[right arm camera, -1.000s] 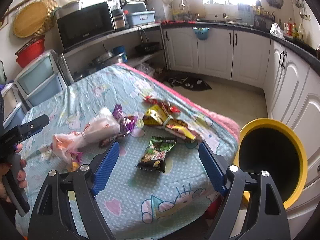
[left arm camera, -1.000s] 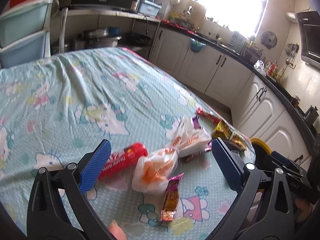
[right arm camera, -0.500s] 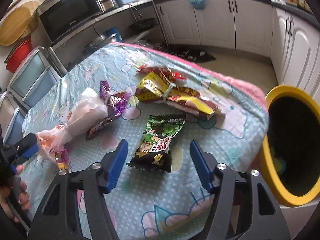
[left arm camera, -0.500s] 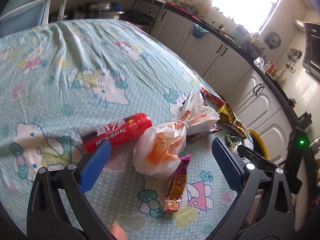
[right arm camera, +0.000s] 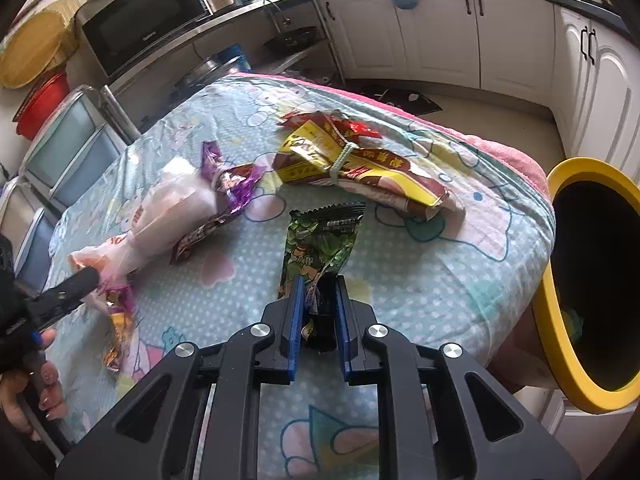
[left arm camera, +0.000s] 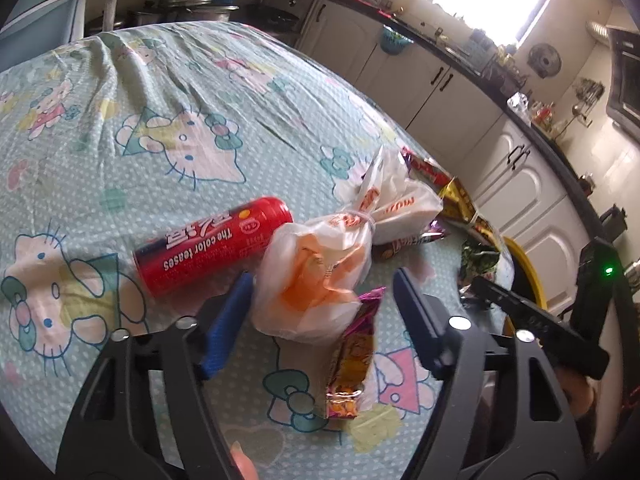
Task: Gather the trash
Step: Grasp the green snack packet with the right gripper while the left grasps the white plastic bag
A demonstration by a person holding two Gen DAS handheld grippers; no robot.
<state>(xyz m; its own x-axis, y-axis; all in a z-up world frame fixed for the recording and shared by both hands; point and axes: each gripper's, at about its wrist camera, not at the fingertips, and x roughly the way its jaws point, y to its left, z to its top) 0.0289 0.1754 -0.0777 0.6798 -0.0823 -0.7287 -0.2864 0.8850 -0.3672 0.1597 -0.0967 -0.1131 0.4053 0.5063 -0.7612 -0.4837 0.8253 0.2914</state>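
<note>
Green snack packet (right arm camera: pixel 320 246) lies on the table near its right edge, near end pinched between the blue pads of the right gripper (right arm camera: pixel 318 312); jaws have just been closing and now stand narrow, clamped on the packet. Far end of the packet lies flat on the cartoon-print tablecloth (right arm camera: pixel 400 280)

Just beyond it: yellow-and-red wrapper bundle (right arm camera: pixel 356 168), tied round the middle with pale string. Left of that, a purple wrapper (right arm camera: pixel 230 182) touching a white plastic bag (right arm camera: pixel 172 204) knotted in the middle

Left gripper (left arm camera: pixel 322 304) jaws have just been closing, now at a medium gap, straddling the near orange-filled end of the white bag (left arm camera: pixel 316 280). Left pad (left arm camera: pixel 228 320) sits just beside the bag, right pad (left arm camera: pixel 412 312) apart from it; can't see either pressing, so no grip. Pink-and-gold candy wrapper (left arm camera: pixel 352 352) lies between the fingers on the near side, touching the bag. Red can (left arm camera: pixel 212 244) lies on its side just left of the bag

Yellow-rimmed bin (right arm camera: pixel 588 280) stands off the table's right edge, dark inside. Person's hand (right arm camera: pixel 28 392) on the left gripper handle shows at the far left of the right wrist view. White kitchen cabinets (right arm camera: pixel 440 36) and a microwave (right arm camera: pixel 144 20) in the background
</note>
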